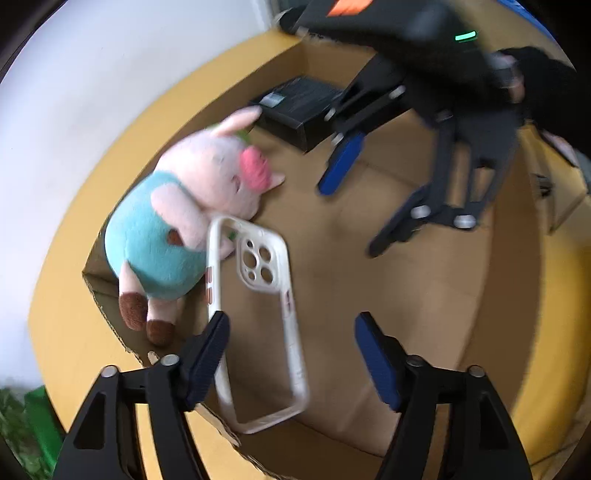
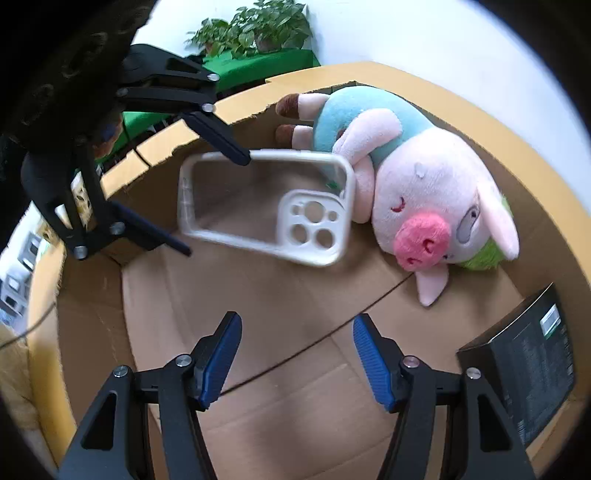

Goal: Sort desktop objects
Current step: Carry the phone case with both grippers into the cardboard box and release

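The cardboard box [image 2: 295, 387] has a toy pig [image 2: 424, 192], black box [image 2: 528, 373] & white phone case [image 2: 266, 206] in it. Both grippers' fingers [image 1: 376, 362] [image 2: 221, 354] are wide, holding nothing.

White wall, yellow table, soft daylight.

A plain white wall [image 2: 424, 40] stands behind a yellow table [image 2: 388, 72] whose top curves round in both views. Potted plants [image 2: 255, 27] sit on a green cloth [image 2: 258, 66] against the wall. Even, soft light falls across the room, with no hard shadows.
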{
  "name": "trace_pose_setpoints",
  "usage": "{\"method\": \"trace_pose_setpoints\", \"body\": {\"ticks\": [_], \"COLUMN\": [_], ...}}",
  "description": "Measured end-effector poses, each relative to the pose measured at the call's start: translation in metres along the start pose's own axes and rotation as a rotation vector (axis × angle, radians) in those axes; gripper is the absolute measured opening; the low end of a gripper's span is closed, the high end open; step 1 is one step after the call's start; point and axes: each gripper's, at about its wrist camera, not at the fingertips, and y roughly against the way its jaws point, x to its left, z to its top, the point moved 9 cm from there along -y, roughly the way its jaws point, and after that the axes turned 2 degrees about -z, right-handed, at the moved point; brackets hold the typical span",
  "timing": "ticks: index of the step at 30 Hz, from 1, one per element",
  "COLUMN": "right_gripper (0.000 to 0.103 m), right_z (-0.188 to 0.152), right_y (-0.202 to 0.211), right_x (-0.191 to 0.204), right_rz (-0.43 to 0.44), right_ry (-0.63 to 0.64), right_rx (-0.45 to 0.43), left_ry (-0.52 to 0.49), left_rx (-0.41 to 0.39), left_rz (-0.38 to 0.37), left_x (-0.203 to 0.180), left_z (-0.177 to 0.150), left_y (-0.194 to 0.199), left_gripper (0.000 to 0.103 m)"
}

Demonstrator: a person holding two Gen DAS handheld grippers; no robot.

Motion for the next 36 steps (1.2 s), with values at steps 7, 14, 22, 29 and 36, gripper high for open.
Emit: {"method": "trace_pose_setpoints", "body": {"ticks": [7, 14, 22, 29, 36], "right_gripper": [0.062, 0.032, 0.016, 0.065, 0.08], "right_z": [0.025, 0.049, 0.014, -0.008, -0.043], "right_y": [-0.007, -0.054, -0.035, 0.012, 0.108], "right_x": [-0.031, -0.051, -0.045, -0.023, 0.049], "right_rz": [0.033, 0.003, -0.032, -0.141, -0.466], "right_ry": [-0.162, -0.265, -0.381, -0.434, -0.32], "right_rx": [-0.086, -0.088, 0.004, -0.007, -0.181], "left_ry": [0.096, 0.161, 0.1, 0.174, 0.436], "left_rx": [-0.011, 0.103, 0.091, -0.056, -0.302], "left_rz": [0.1, 0.112, 0.116, 0.216, 0.353], "left_x": [0.043, 0.057, 0.037, 0.015, -0.037], "left_z": [-0.003, -0.016, -0.006, 0.004, -0.02], "left_y": [-0.01, -0.043, -0.054, 0.001, 0.104], "left_gripper": [0.091, 0.004, 0.005, 0.077, 0.103]}}
